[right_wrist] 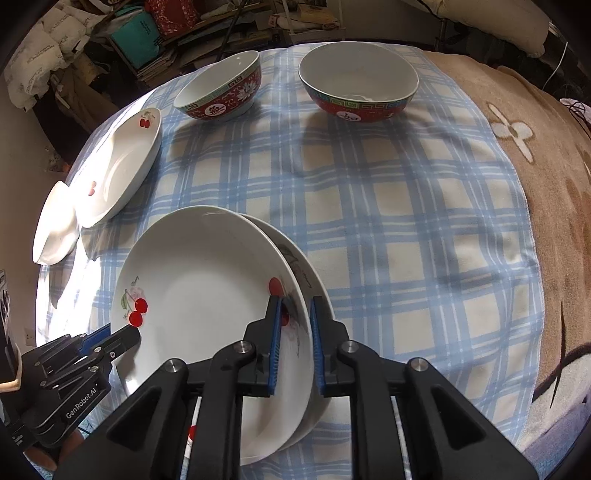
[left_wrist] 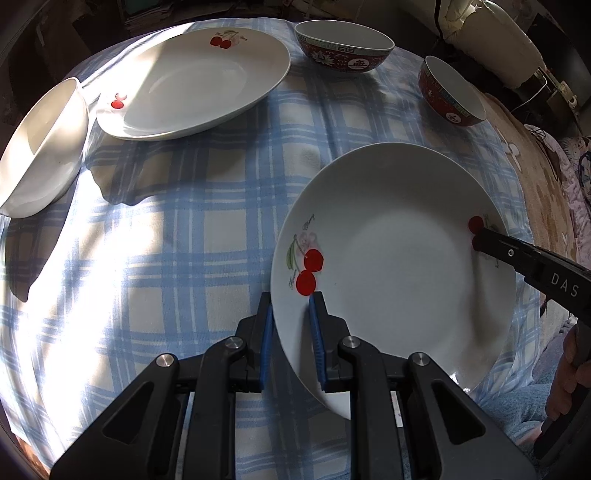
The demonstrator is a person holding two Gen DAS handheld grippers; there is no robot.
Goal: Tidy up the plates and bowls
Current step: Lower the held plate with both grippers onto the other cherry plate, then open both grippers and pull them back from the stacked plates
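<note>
Altogether three plates [right_wrist: 199, 295], three bowls [right_wrist: 358, 79]

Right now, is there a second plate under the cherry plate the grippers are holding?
Yes, the right wrist view shows a lower plate peeking out beneath the top plate.

left tool [left_wrist: 291, 339] clamped; right tool [right_wrist: 295, 347] slightly parted

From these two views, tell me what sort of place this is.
Probably a lived-in home room, not a lab: a blue checked cloth laid over a soft brown blanket, household clutter of bags and boxes piled behind, and everyday cherry-print plates and red patterned bowls set out.
</note>
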